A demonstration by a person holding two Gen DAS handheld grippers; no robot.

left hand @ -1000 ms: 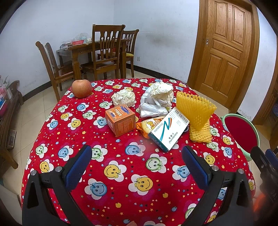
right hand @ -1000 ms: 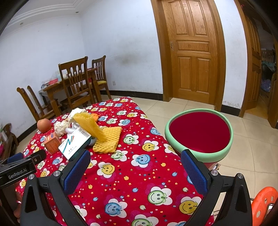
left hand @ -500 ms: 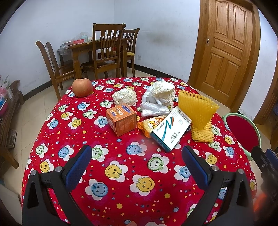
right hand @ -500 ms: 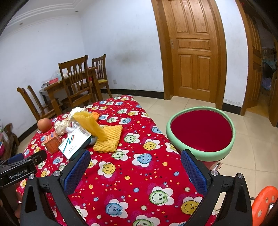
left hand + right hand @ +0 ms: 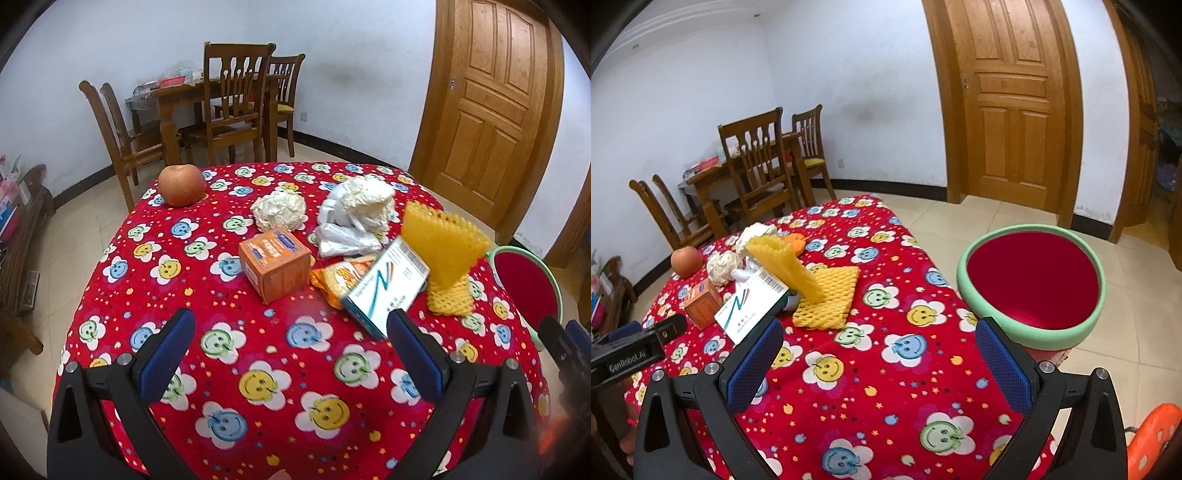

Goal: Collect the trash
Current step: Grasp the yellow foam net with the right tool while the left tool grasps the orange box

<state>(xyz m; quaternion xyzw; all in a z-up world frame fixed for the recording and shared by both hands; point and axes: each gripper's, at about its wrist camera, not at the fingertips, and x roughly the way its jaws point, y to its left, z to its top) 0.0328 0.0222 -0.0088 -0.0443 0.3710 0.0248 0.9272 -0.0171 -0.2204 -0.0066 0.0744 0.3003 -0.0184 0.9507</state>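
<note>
On the red smiley tablecloth [image 5: 258,369] lies trash: an orange box [image 5: 274,263], a white-and-teal box [image 5: 386,288], an orange snack wrapper [image 5: 338,276], yellow foam fruit nets [image 5: 443,254], a crumpled white paper ball [image 5: 279,209] and a white plastic bag [image 5: 354,218]. My left gripper [image 5: 291,354] is open and empty, short of the boxes. My right gripper [image 5: 879,354] is open and empty over the table's near right part, with the foam nets [image 5: 827,295] and the white-and-teal box [image 5: 751,306] ahead on the left. A red bin with a green rim [image 5: 1032,284] stands beside the table.
An apple [image 5: 182,184] sits at the table's far left. A wooden dining table with chairs [image 5: 229,110] stands behind, a wooden door [image 5: 491,110] at the right. An orange stool [image 5: 1152,439] is at the lower right. The left gripper's body [image 5: 631,350] shows at the right view's left edge.
Both grippers have moved slightly forward toward the table items; the objects appear a little closer. Nothing was grasped or moved.
</note>
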